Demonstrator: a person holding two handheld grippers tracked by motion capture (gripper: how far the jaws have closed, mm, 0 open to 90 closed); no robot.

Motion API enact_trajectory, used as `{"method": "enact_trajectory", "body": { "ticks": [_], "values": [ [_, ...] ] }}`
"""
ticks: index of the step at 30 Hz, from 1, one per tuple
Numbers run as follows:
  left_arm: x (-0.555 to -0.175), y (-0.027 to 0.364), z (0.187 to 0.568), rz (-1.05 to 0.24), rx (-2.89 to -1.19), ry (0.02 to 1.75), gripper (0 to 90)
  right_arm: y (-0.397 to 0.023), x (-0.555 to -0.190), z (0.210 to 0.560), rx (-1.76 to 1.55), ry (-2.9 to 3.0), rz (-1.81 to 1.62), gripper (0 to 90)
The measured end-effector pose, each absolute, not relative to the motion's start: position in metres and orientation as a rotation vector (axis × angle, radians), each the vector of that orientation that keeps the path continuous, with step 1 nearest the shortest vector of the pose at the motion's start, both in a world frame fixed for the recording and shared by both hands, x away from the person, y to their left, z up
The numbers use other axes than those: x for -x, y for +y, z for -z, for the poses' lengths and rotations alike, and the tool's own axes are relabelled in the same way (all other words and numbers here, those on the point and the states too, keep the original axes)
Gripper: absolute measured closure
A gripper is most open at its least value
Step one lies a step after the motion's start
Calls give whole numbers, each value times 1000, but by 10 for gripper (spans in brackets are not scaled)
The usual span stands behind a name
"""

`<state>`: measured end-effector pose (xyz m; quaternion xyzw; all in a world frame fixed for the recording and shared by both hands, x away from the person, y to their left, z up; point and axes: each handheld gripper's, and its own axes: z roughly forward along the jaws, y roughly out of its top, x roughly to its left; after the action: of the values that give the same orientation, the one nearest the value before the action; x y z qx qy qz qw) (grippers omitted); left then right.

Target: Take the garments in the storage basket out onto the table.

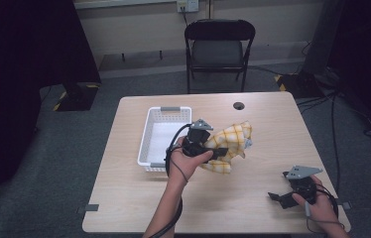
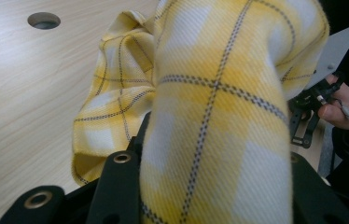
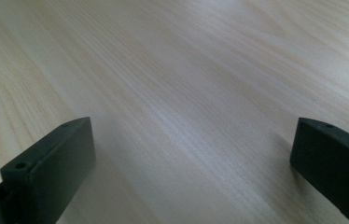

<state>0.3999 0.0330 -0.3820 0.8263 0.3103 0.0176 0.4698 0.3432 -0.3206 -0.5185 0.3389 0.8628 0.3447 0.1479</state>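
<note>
A yellow plaid cloth [image 1: 232, 140] hangs bunched above the middle of the wooden table [image 1: 253, 198], just right of a white basket [image 1: 159, 135]. My left gripper [image 1: 221, 151] is shut on the cloth, and a thick fold of it fills the space between the jaws in the left gripper view [image 2: 219, 107]. The rest of the cloth droops toward the tabletop [image 2: 23, 93]. My right gripper [image 1: 278, 198] rests low near the table's front right corner, apart from the cloth. Its jaws stand wide open [image 3: 191, 154] over bare wood [image 3: 163, 70], with nothing between them.
The white basket is a slotted plastic one left of centre, and it looks empty. A round cable hole [image 1: 238, 105] sits near the table's far edge. A black folding chair [image 1: 218, 47] stands beyond the table. Cables trail on the floor at the right.
</note>
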Motion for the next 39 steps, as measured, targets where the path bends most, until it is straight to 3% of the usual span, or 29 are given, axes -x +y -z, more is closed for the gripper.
{"method": "enact_trajectory", "body": {
  "ticks": [39],
  "values": [
    [-391,-7,416,27,-2080,708,611,-321,-343,518,-974,2481,-991,0]
  ]
}}
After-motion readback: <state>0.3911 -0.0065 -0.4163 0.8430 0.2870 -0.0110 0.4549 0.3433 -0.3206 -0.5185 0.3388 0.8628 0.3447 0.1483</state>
